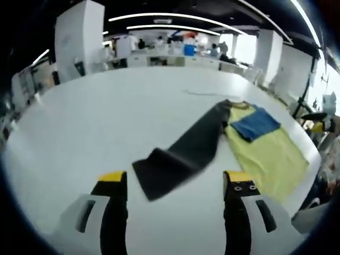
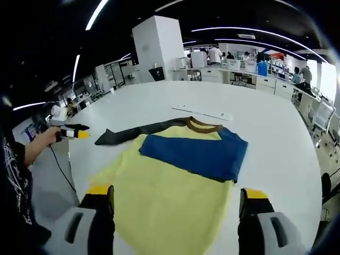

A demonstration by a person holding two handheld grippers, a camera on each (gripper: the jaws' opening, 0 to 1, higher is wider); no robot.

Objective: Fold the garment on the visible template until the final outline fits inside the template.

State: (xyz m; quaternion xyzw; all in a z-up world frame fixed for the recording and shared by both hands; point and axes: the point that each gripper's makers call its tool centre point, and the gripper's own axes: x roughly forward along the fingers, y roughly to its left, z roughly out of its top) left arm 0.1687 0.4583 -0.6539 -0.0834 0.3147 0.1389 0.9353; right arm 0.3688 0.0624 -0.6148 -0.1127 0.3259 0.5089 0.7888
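A yellow shirt (image 2: 159,196) with a brown collar (image 2: 204,126) lies flat on the white table (image 2: 276,138). Its blue sleeve (image 2: 196,151) is folded across the chest. The dark grey sleeve (image 2: 133,133) stretches out sideways. In the left gripper view that grey sleeve (image 1: 186,151) runs toward me, and its end lies between the tips of my open left gripper (image 1: 175,180). The shirt body (image 1: 271,154) and blue sleeve (image 1: 255,125) lie to the right. My right gripper (image 2: 178,194) stands open over the shirt's lower part. The left gripper (image 2: 71,132) sits by the grey sleeve's tip.
A thin pale strip (image 2: 202,112) lies on the table beyond the collar. The table's edge (image 2: 79,164) runs close on the left, where a person's arm (image 2: 26,151) stands. White pillars (image 2: 159,48), desks and people fill the far room. Office chairs (image 2: 321,119) stand at right.
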